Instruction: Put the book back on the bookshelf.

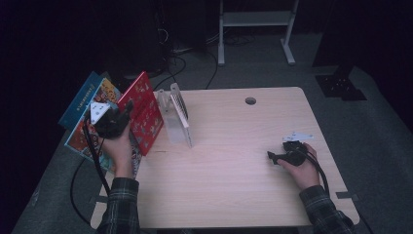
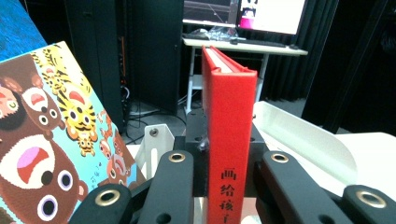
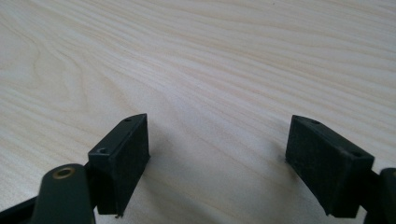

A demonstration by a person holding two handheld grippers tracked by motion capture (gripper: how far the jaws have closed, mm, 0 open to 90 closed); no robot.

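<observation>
1. Here, from the high view, the left gripper (image 1: 117,119) holds a red book (image 1: 144,111) upright at the table's (image 1: 234,146) left edge, just beside a white book stand (image 1: 176,114). Two picture books (image 1: 87,114) lean behind it. The right gripper (image 1: 278,157) rests low on the table's right side, well apart.

2. In the left gripper view, the jaws are clamped on the red book's (image 2: 229,140) spine near its lower end. It is a hardcover, stiff and likely fairly heavy for a one-point hold, so a grip low on the spine looks prone to tipping. Black Chinese characters run down the spine. A cartoon-animal book (image 2: 51,140) stands at left.

3. In the right gripper view, the right gripper (image 3: 217,161) has its jaws spread wide over bare wood, holding nothing.
</observation>
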